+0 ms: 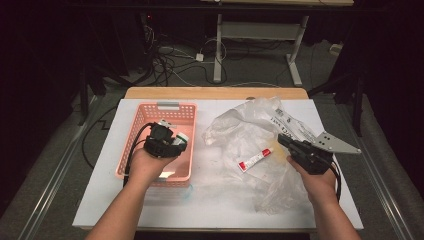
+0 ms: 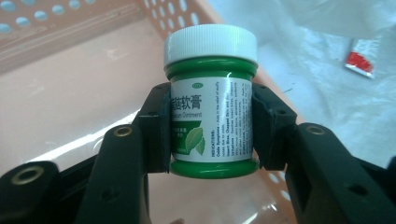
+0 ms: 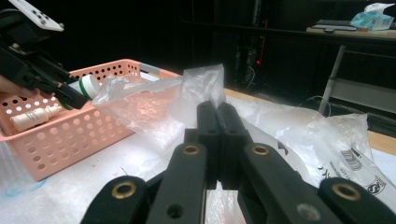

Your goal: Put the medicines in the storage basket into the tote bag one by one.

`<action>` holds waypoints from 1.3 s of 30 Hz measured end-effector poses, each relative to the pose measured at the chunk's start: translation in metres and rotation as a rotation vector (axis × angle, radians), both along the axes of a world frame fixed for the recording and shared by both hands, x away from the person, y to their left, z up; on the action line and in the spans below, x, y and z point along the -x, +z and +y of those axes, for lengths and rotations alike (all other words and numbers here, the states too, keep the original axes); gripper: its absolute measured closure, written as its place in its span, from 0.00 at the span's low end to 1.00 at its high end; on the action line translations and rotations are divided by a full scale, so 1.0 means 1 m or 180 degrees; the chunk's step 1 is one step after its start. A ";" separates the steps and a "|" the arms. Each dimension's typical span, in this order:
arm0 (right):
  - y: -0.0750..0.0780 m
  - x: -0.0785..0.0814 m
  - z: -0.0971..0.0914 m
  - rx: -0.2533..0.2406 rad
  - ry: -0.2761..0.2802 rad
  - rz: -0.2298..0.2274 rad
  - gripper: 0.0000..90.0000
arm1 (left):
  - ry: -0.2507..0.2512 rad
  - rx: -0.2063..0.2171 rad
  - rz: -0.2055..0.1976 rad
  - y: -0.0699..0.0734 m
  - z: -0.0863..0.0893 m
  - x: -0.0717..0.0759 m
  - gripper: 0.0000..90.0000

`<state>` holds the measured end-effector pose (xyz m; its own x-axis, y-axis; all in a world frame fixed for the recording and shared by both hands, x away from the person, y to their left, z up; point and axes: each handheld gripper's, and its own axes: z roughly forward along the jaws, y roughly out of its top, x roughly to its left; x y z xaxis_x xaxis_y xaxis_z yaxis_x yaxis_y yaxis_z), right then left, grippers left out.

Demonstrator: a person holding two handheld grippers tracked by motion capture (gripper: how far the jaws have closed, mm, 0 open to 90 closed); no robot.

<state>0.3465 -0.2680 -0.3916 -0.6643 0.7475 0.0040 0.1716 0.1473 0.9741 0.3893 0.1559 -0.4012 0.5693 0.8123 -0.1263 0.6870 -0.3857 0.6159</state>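
Between left tool [image 2: 210,135] jaws, ointment jar [image 2: 211,105] clamped

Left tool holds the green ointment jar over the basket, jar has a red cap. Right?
Not quite. The left tool does hold the green ointment jar over the pink basket, but its cap is white, as the left gripper view shows.

A green jar [image 2: 211,102] with a white screw cap and a white label is clamped upright at its sides by the left claw [image 2: 211,133], whose two black jaws press the label. Beneath it the pink basket [image 2: 70,93] is seen. At the far right a small red-and-white tube [image 2: 359,59] lies on clear plastic [image 2: 322,93].
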 end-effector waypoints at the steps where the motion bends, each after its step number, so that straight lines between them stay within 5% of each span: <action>1: 0.000 0.000 0.000 0.0001 0.0001 0.0001 1.00 | -0.0003 -0.0004 -0.0037 0.001 -0.001 0.003 0.60; 20: 0.000 0.002 0.002 0.0020 0.0014 0.0000 1.00 | -0.0042 0.0311 -0.0445 -0.006 0.000 0.044 0.60; 24: 0.000 0.002 0.002 0.0023 0.0013 -0.0014 1.00 | -0.0055 0.0353 -0.0472 -0.007 0.001 0.050 0.60; 27: 0.001 0.002 0.002 0.0025 0.0014 -0.0020 1.00 | -0.0042 0.0548 -0.0497 -0.007 0.005 0.055 0.60; 39: 0.003 0.003 -0.001 0.0000 0.0024 -0.0036 1.00 | -0.0154 0.0626 -0.0569 -0.003 -0.004 0.062 0.60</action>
